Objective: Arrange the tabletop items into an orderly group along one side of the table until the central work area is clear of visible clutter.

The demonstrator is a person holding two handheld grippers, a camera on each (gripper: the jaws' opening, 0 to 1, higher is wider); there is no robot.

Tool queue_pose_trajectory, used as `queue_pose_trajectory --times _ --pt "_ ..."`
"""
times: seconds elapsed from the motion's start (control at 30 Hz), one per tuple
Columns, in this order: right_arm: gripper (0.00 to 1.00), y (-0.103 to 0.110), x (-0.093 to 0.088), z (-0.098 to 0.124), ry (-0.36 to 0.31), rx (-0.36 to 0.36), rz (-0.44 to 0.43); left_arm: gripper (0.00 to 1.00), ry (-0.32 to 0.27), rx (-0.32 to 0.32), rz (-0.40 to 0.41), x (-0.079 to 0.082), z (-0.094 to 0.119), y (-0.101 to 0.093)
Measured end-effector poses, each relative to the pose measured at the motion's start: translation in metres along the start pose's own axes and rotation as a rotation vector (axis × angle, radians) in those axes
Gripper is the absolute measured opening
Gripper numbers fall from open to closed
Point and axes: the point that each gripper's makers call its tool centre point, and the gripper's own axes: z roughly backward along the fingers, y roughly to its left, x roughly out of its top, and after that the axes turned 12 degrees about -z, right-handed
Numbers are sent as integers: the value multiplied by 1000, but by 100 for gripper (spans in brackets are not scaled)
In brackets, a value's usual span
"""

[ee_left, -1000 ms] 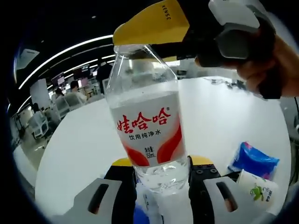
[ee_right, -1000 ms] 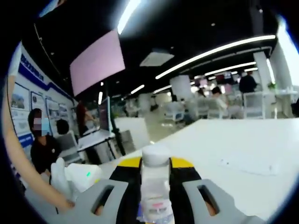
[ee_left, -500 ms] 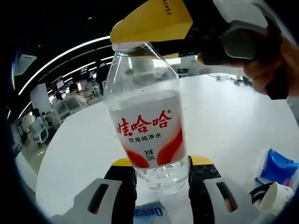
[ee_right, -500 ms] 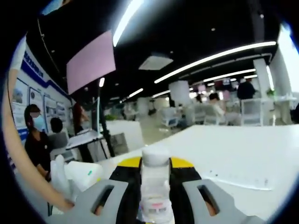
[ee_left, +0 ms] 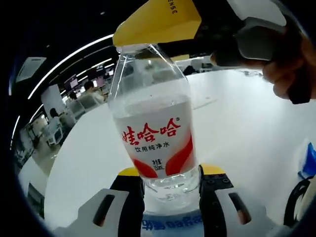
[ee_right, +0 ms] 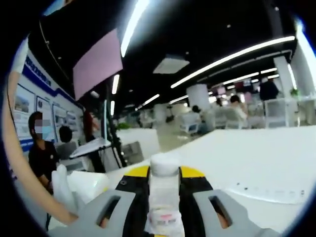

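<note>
The clear plastic water bottle [ee_left: 153, 133] wears a white label with red characters and red curved swooshes; its cap [ee_right: 164, 164] is white. The left tongs [ee_left: 170, 185] are black with yellow tips and grey housings, as are the right tongs [ee_right: 164, 180]. The smooth round worktop [ee_left: 237, 128] is plain white.

Left tool [ee_left: 170, 185] clamped; right tool [ee_right: 164, 190] clamped
</note>
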Motion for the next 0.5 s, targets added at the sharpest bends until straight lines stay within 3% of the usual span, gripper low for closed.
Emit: queue_pose_trajectory --times 0.17,0.5 --pt "17 -4 -11 -11 32 21 15 40 21 9 36 -12 -4 3" --pt "17 9 -16 -13 52 83 46 40 22 61 77 -16 -1 8"
